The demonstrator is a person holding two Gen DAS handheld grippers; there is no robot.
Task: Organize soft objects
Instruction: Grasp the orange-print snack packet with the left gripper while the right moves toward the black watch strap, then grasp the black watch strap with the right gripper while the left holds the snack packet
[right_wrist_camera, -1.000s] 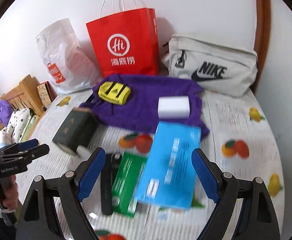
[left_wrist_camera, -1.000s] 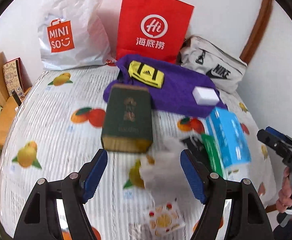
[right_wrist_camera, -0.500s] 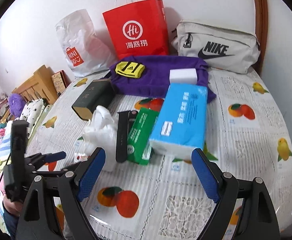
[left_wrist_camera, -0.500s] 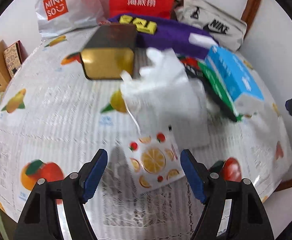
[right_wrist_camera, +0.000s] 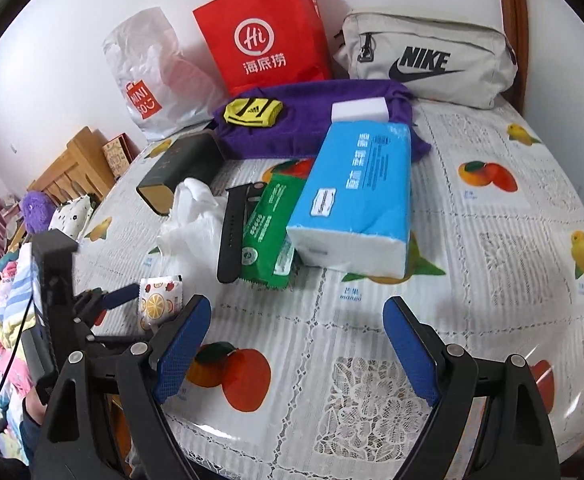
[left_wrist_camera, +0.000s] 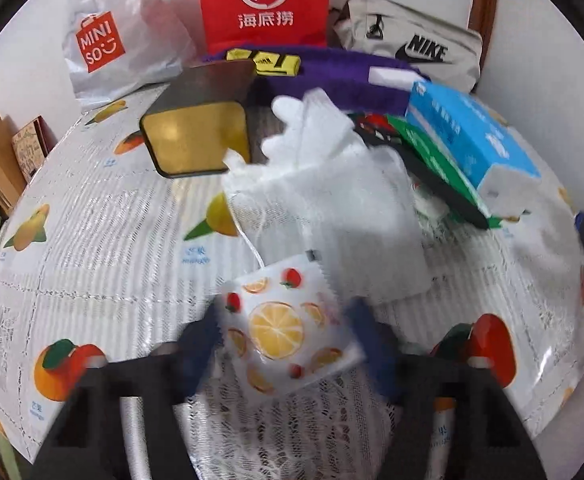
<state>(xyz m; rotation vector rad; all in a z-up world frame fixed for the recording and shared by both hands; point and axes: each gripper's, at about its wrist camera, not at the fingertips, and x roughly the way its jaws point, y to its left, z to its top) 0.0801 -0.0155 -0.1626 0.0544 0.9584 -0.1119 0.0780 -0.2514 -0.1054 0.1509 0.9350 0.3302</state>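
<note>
Early stage: your left gripper (left_wrist_camera: 288, 332) is closing around the fruit-print packet (left_wrist_camera: 284, 326); right gripper (right_wrist_camera: 296, 344) hangs wide, empty. Tissue pack (right_wrist_camera: 356, 200), towel (right_wrist_camera: 316, 120), plastic bag (right_wrist_camera: 190, 220) remain scattered on the tabletop (right_wrist_camera: 492, 240).

Left claw (left_wrist_camera: 288, 340) closing, tilted downward; right claw (right_wrist_camera: 296, 344) wide apart.

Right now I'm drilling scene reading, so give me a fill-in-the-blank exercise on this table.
1. The blue tissue pack leans on a ___ packet.
2. The white sponge block lies on the ___ towel.
3. The left gripper is closing around a small packet printed with ___ slices.

Missing: green; purple; orange
</note>
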